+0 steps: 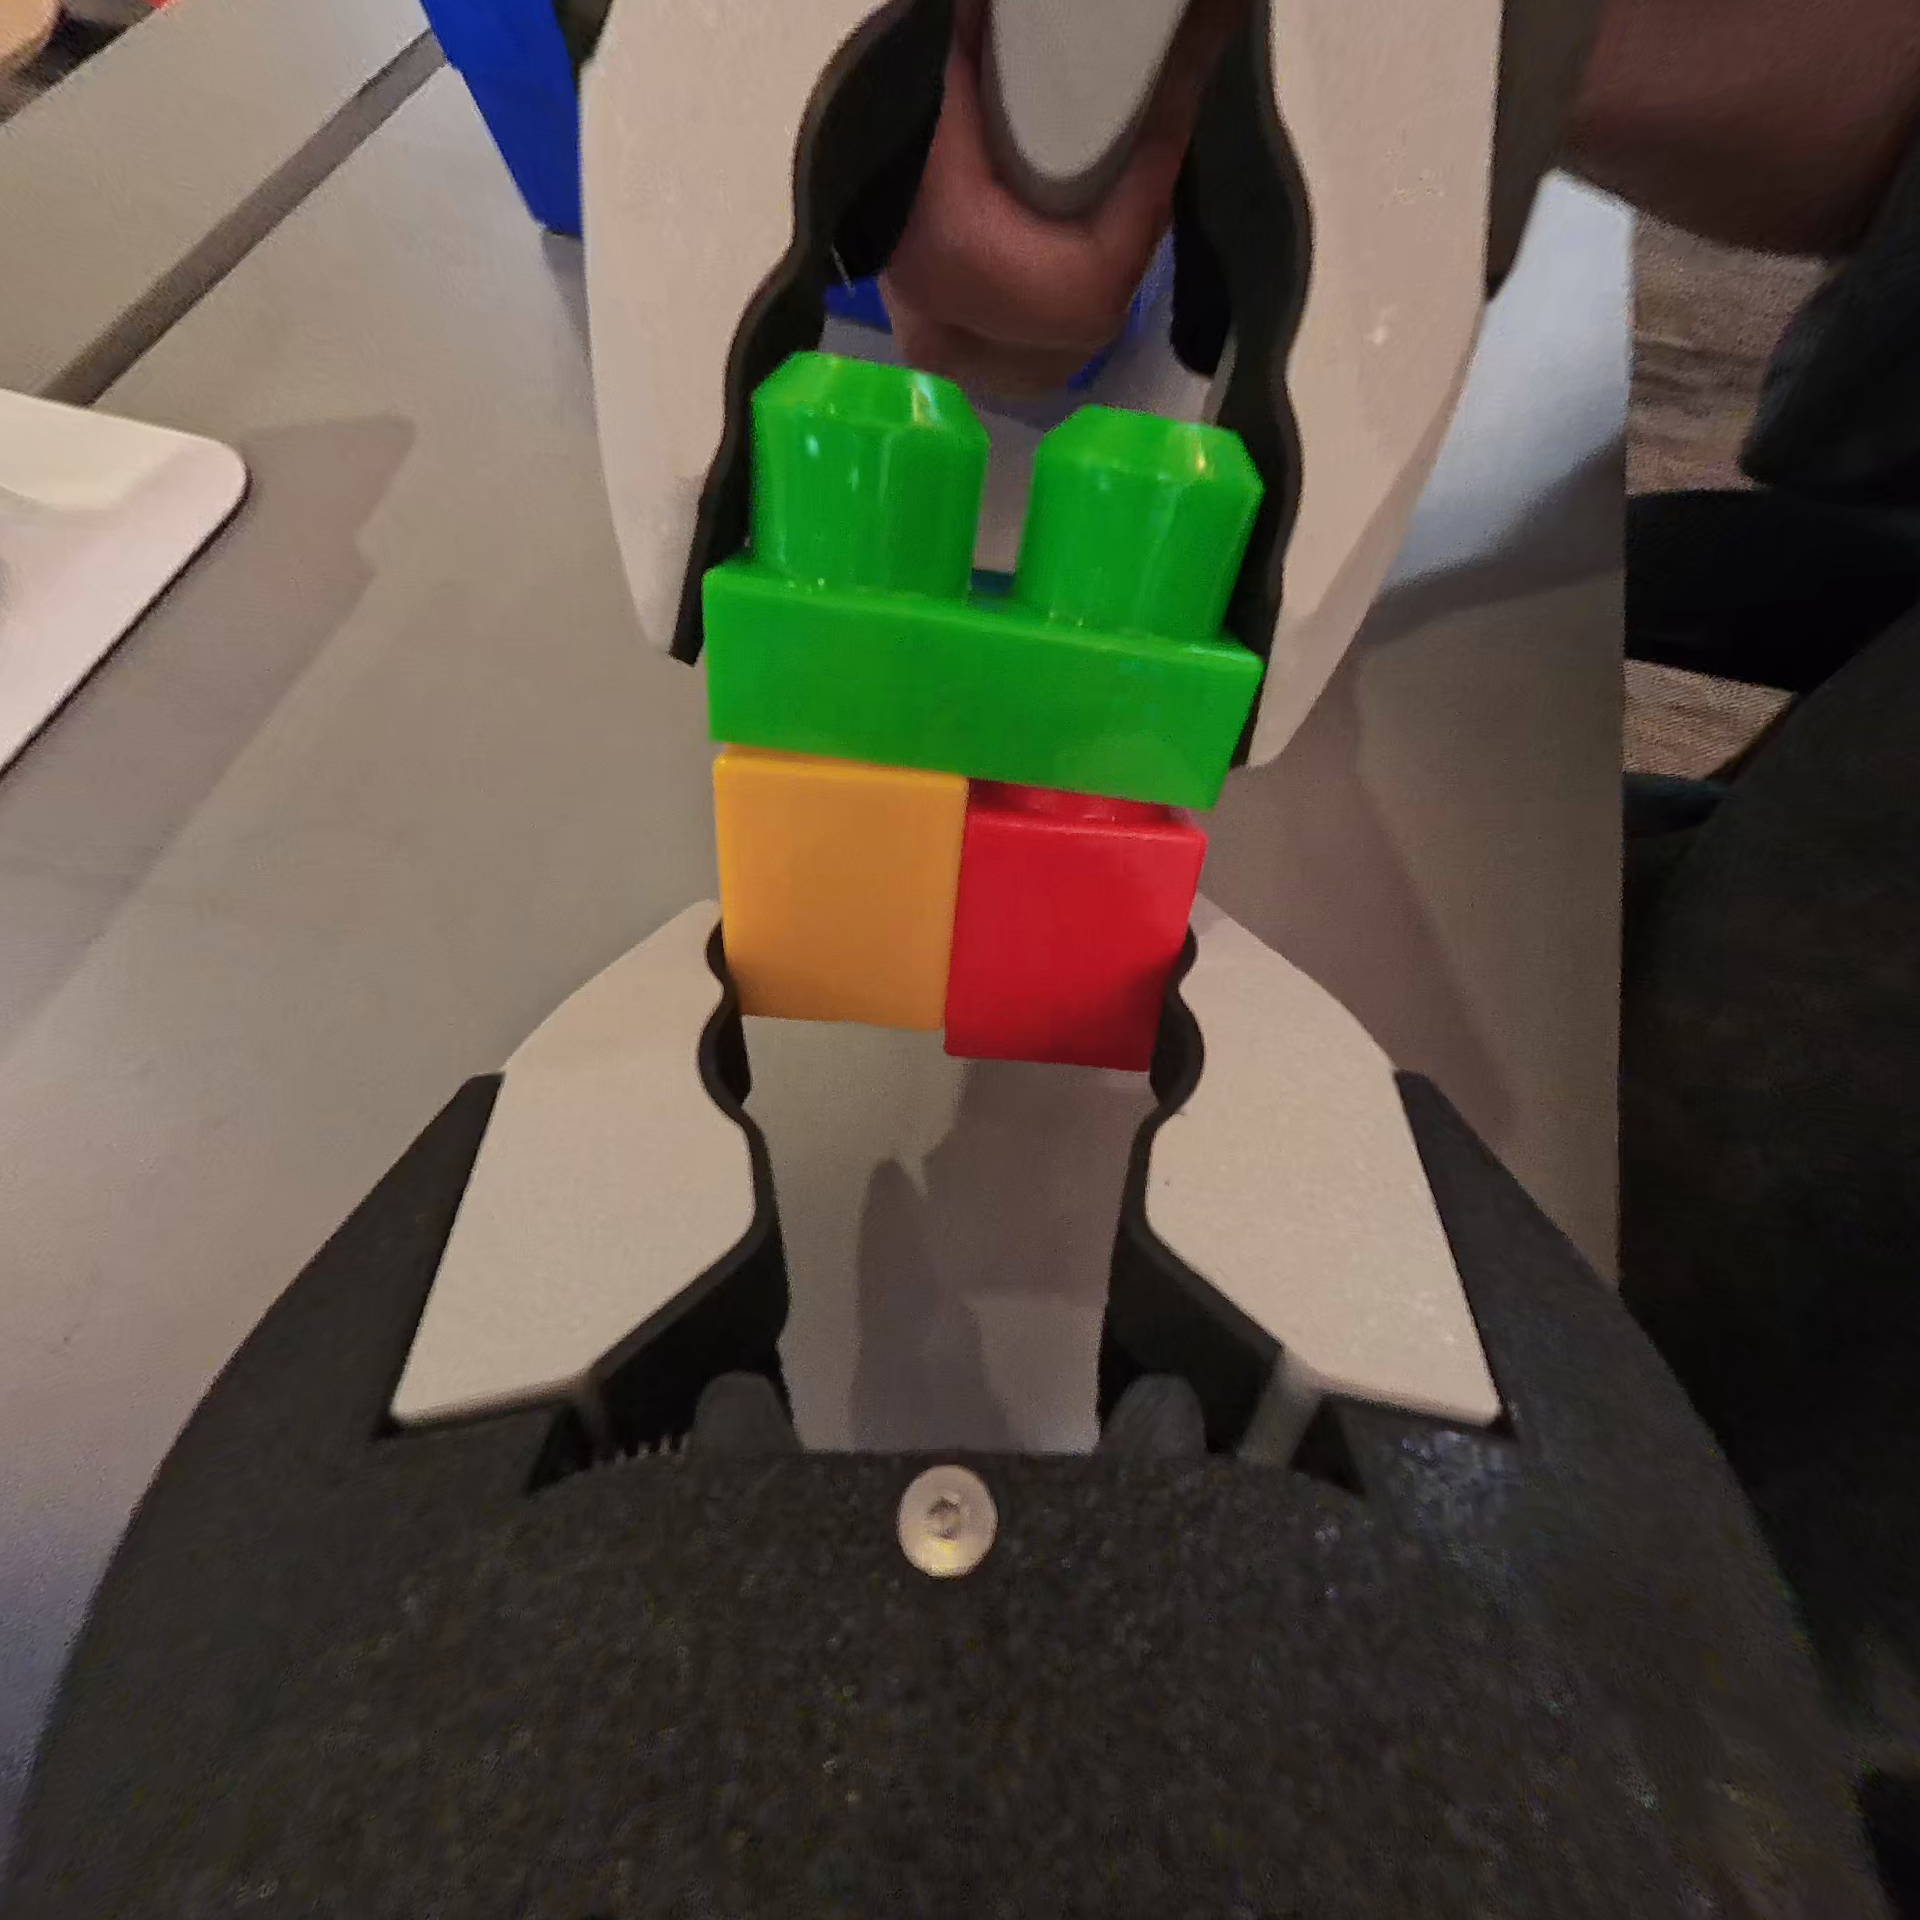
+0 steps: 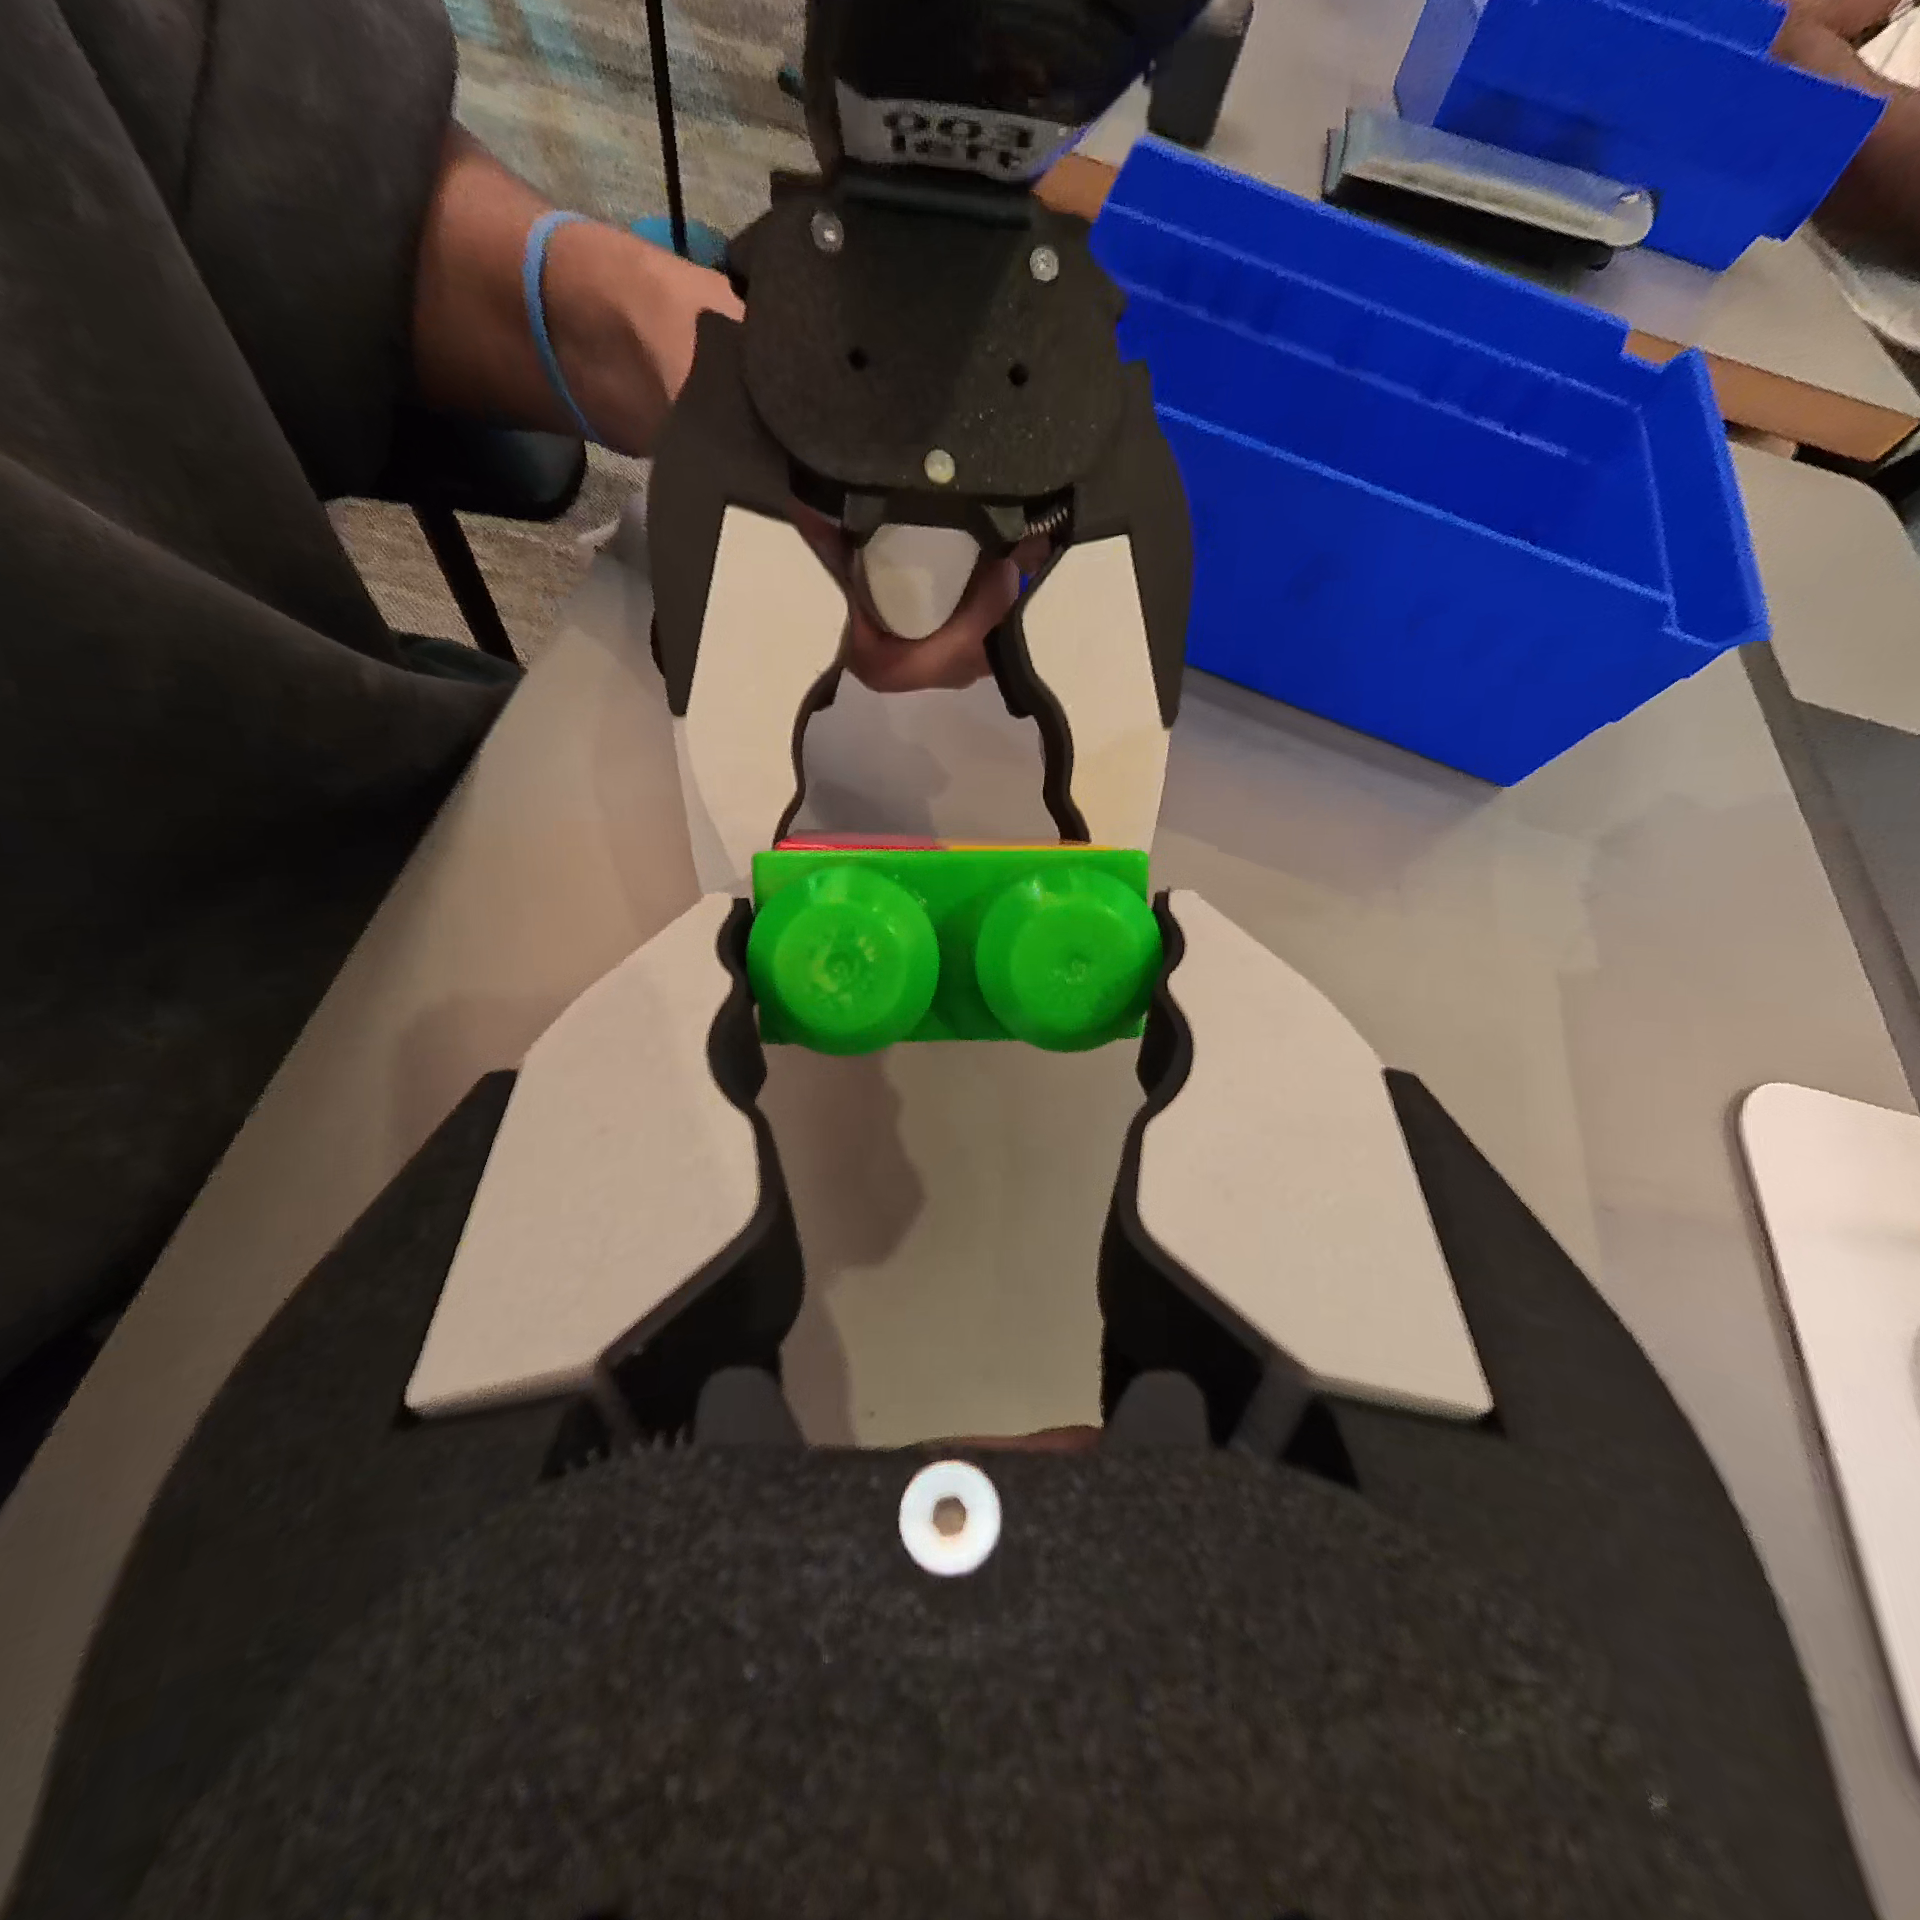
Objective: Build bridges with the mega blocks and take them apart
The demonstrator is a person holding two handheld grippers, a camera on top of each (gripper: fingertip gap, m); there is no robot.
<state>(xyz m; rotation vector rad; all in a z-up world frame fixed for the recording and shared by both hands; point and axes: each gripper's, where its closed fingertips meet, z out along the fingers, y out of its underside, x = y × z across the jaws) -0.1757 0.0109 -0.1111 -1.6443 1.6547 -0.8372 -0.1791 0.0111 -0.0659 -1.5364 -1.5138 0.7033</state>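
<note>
A green two-stud block (image 1: 977,707) sits on a yellow block (image 1: 836,883) and a red block (image 1: 1070,925), which stand side by side. The green block is lifted a little at the red side, so part of a red stud shows. My left gripper (image 1: 951,977) is shut on the yellow and red pair from below. My right gripper (image 1: 977,675) comes in from the top and grips the green block's ends. In the right wrist view my right gripper (image 2: 948,925) is shut on the green block (image 2: 951,961), and the left gripper (image 2: 935,831) faces it from behind.
The grey table (image 1: 312,831) lies under the blocks. Two blue bins (image 2: 1403,499) (image 2: 1621,114) stand at the back right. A white flat tray (image 2: 1839,1299) lies at the right edge and also shows in the left wrist view (image 1: 94,540). A person's arm (image 2: 488,312) is at the table's left edge. Spacing between my two grippers at the tips: around 4 cm.
</note>
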